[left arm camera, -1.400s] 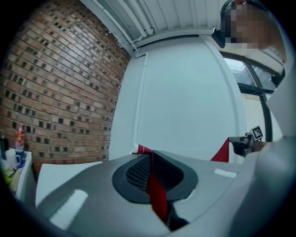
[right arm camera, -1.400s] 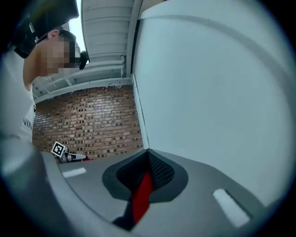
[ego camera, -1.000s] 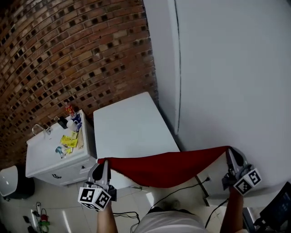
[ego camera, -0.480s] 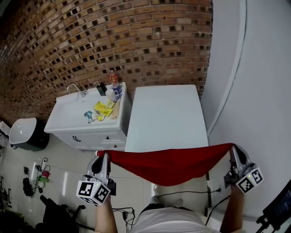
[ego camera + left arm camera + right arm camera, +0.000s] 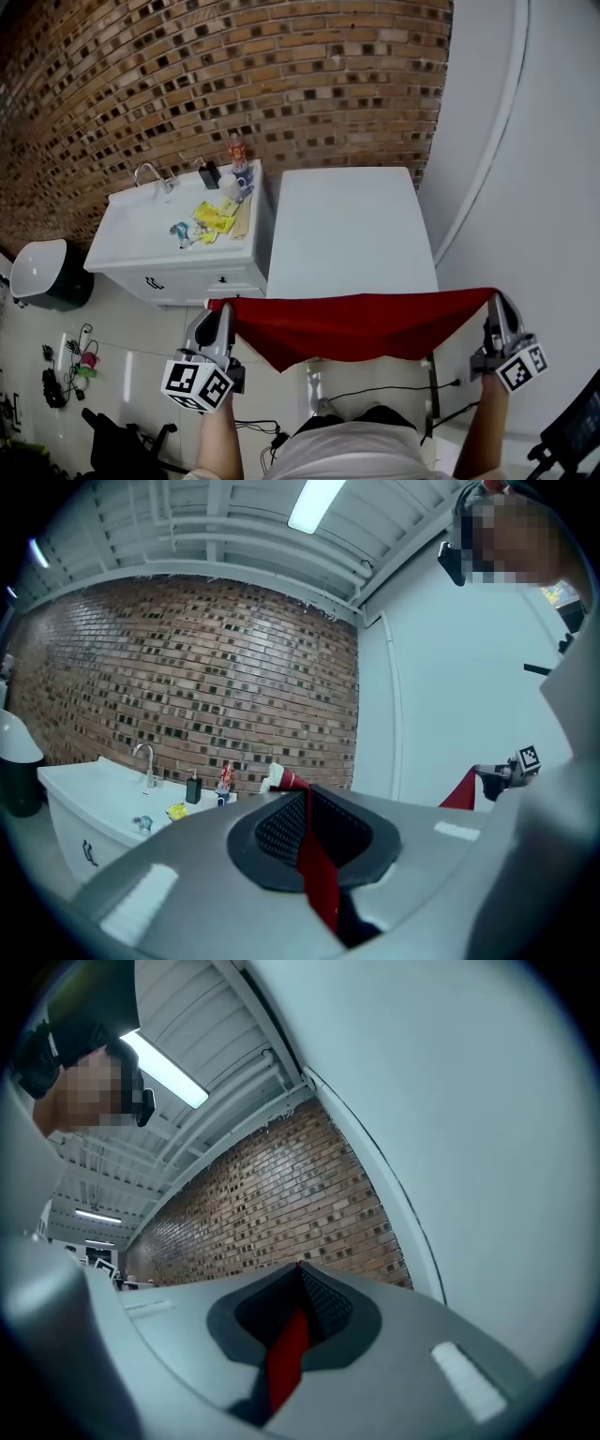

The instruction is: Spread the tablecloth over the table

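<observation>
Red fabric: the tablecloth [image 5: 352, 326] hangs stretched in the air at the near edge of the white table [image 5: 347, 225], top hem taut, lower part sagging to a soft point. Left gripper [image 5: 218, 311] is clenched on its left corner and right gripper [image 5: 496, 302] on its right corner, with a thin red strip pinched between each pair of ribbed black pads. Table top smooth, rectangular. White sink cabinet [image 5: 169, 258] stands left of the table, brick wall [image 5: 187, 84] behind it.

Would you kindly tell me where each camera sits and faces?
Head view: on the person's head, steeply down at white rectangular table; forearms, left tongs, right tongs.
Left gripper view: on left tongs, facing brick wall; jaws shut on red fabric tablecloth.
Right gripper view: likewise, on right tongs.
All share the tablecloth.
</observation>
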`<state>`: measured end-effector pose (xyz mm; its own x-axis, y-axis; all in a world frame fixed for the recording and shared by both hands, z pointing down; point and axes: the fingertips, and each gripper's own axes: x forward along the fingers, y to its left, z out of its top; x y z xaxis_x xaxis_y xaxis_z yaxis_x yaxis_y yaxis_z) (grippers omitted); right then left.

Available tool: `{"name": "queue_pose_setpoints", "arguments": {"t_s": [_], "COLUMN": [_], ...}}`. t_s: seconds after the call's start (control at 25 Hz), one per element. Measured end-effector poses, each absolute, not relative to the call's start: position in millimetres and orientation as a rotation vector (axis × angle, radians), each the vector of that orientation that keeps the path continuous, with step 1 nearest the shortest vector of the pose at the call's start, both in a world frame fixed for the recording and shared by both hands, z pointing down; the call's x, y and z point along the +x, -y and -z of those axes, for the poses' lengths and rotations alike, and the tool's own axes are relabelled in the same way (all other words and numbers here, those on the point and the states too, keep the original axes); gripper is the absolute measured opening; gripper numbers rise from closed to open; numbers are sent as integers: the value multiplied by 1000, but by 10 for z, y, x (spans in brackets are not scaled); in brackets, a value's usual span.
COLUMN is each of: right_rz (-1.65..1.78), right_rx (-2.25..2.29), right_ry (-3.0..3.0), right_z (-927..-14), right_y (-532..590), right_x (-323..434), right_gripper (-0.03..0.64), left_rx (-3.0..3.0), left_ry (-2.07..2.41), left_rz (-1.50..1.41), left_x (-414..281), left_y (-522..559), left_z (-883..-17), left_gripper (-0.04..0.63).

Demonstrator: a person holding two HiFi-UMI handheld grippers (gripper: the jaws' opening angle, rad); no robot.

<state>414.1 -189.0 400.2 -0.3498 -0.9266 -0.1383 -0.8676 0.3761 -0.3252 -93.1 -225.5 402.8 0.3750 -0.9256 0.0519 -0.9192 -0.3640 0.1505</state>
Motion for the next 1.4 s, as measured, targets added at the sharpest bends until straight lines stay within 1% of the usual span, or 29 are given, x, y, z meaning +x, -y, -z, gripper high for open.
{"name": "queue_pose_setpoints", "arguments": {"t_s": [0.24,0.6,0.92,1.2,1.4], "right_rz": [342,362,460,623,680], "right_rx": [-1600,-1603,-1622,-1667,-1712], "right_ry": [-2300,-2395,-2471,-2466,-2455], "right_z": [-3962,-4122,-4517,-5036,-5228], "right_y": [2248,3273,4171,4929,5423], "right_x": [4386,4595,4659,4731,4721], "right_gripper": [12,12,12,12,12], "left_rx": [2502,2533,2477,2380,2380], "left_ry": [1655,1711,1742,1706,1685], "left_rz": [19,-81,-162,-262,-315], "left_x": [-761,-571,-614,-641,-548], "left_y": [2590,3400,4282,5104,5604], "left_z": [-4063,-4193,-4490,-4997,-5185], "left_gripper": [9,9,9,11,10]}}
